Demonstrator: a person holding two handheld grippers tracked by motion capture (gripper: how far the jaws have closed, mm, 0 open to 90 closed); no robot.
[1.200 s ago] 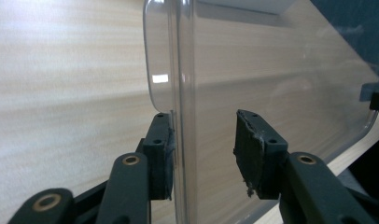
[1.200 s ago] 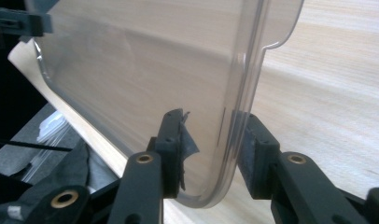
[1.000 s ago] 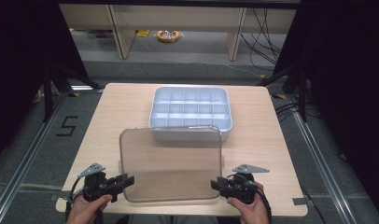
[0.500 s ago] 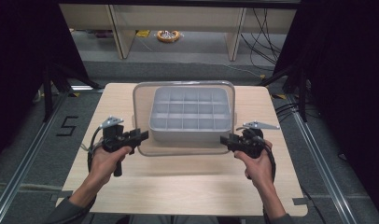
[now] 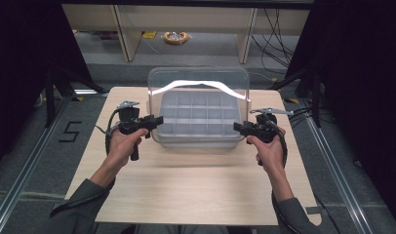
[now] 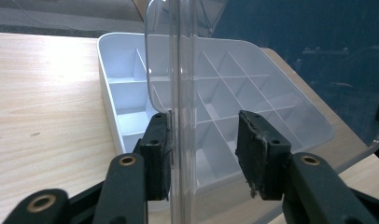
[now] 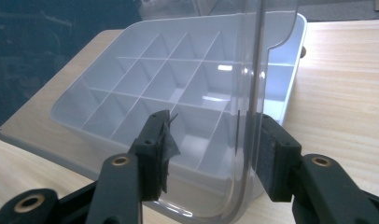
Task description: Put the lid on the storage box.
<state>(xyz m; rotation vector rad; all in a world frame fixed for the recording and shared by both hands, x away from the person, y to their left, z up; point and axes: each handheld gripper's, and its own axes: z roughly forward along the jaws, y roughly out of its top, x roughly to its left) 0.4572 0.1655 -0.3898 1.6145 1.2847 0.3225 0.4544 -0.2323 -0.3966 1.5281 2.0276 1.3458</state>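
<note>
Clear lid tilted above the white compartment tray on table.

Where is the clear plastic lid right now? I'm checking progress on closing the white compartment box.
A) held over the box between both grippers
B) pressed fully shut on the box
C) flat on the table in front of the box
A: the clear plastic lid is above the white compartment box, with the left gripper and right gripper at its side edges.

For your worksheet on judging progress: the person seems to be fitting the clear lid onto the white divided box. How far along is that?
Done: the clear lid is off the table and tilted up over the divided box. In hand: the left gripper and right gripper each straddle a side edge of the lid, jaws apart in both gripper views, so the grip looks loose. Left: lowering the lid flat onto the box, probably pressing it shut, then letting go.
</note>
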